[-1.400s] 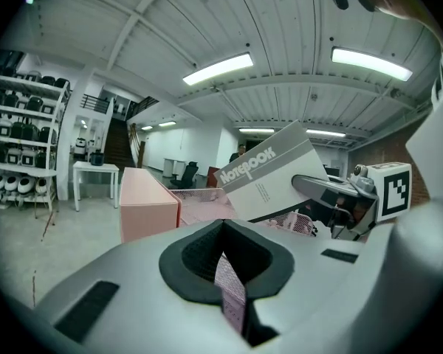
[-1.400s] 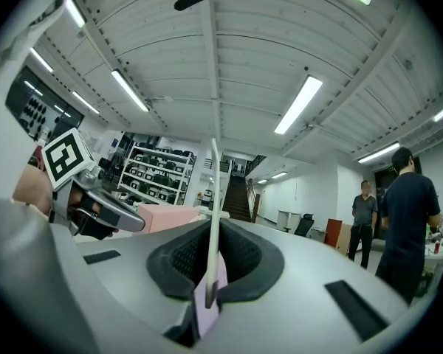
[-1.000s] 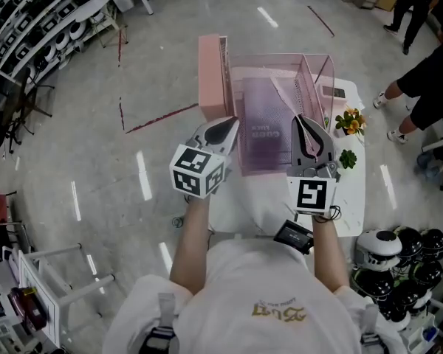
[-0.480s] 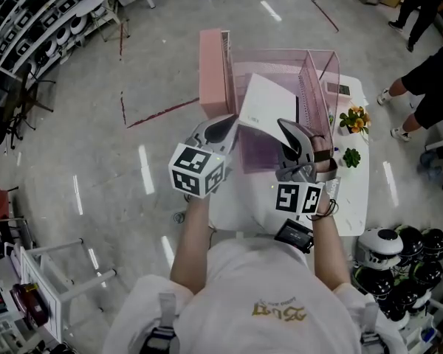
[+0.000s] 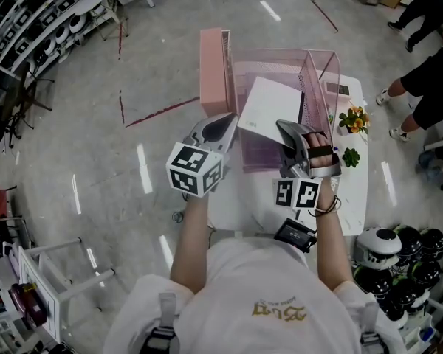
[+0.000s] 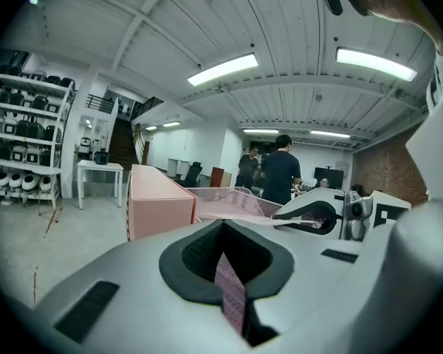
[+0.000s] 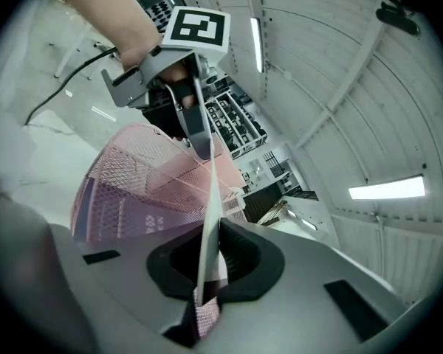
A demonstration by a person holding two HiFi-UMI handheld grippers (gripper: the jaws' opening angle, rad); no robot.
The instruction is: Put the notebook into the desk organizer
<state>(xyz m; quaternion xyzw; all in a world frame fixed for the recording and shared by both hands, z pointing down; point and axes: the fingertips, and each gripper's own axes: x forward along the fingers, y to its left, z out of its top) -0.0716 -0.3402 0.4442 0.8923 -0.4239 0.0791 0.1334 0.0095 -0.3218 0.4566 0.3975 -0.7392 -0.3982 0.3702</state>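
Plain white notebook held tilted over the pink wire-mesh desk organizer
Only in the right gripper view is it seen pinched edge-on; the left gripper is closed beside it.

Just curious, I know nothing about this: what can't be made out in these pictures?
- Inside the desk organizer: head view, the notebook covers much of it.
- Bystanders: head view, cut off by the right edge.
- Orange and green items on the table: head view, too small to identify.
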